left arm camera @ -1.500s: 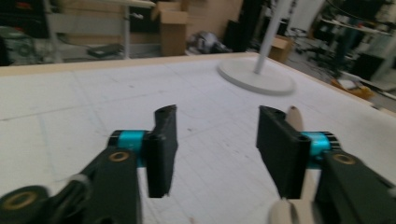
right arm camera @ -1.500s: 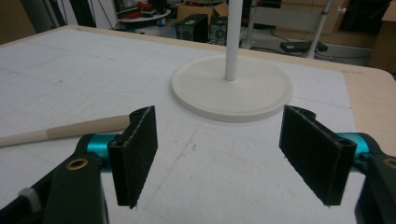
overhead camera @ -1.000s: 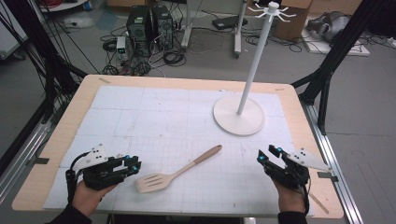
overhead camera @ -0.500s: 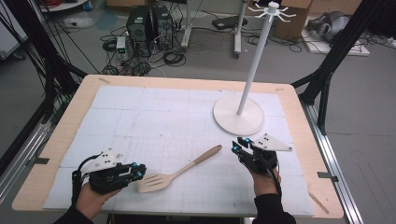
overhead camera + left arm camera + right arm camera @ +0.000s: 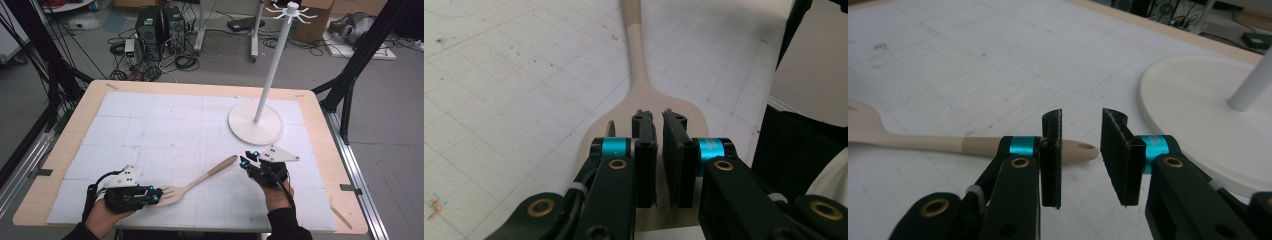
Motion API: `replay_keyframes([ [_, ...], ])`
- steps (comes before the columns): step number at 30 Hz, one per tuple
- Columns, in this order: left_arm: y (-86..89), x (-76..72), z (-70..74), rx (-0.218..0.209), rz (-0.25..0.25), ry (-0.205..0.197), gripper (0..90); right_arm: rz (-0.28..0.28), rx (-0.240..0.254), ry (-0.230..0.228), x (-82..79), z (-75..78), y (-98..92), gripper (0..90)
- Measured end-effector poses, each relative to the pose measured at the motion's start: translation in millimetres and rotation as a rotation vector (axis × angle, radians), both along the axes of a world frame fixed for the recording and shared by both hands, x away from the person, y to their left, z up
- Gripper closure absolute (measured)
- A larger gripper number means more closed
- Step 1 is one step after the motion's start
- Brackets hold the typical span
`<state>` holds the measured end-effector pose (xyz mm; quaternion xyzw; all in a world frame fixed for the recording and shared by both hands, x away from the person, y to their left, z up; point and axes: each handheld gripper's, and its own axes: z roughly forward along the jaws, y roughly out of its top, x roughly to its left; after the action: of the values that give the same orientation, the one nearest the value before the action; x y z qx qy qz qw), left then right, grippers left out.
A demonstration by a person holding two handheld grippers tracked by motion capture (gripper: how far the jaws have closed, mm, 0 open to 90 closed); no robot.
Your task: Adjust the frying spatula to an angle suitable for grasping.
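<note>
Two grippers work over the gridded table (image 5: 150,125). Beyond the right gripper (image 5: 248,161) stands a white hook stand (image 5: 256,122). A wooden spatula (image 5: 200,180) lies between them: handle tip by the right's parted jaws, blade under the left gripper (image 5: 156,194), nearly clenched, grasping nothing.

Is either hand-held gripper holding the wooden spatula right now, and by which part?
Nothing is held. The left hand-held gripper sits over the wooden spatula blade, jaws nearly closed; the right hand-held gripper is open by the handle tip.
</note>
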<state>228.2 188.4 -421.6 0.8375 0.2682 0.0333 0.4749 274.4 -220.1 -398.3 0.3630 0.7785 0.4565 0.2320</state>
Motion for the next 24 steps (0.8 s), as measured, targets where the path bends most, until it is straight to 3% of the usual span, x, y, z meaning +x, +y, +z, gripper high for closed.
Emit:
replay_keyframes([
  [2, -0.3, 0.2, -0.8, 0.018, -0.003, 0.007, 83.2, 0.012, -0.030, 0.006, 2.0, -2.5, 6.5, 69.9],
  [7, -0.6, 1.1, -3.0, 0.027, 0.010, 0.018, 83.2, 0.005, -0.031, 0.005, 0.5, -2.6, 5.8, 69.6],
  [12, -1.7, 2.6, -6.5, 0.069, 0.017, 0.034, 83.3, -0.028, -0.029, 0.006, -0.8, -2.2, 0.0, 70.3],
  [20, -2.6, 4.7, -9.3, 0.087, 0.042, 0.050, 83.6, -0.083, -0.095, 0.068, 0.1, -9.6, -3.9, 83.4],
  [24, -2.2, 5.8, -9.5, 0.087, 0.052, 0.050, 83.6, -0.097, -0.131, 0.090, -4.0, -11.9, -9.5, 85.4],
])
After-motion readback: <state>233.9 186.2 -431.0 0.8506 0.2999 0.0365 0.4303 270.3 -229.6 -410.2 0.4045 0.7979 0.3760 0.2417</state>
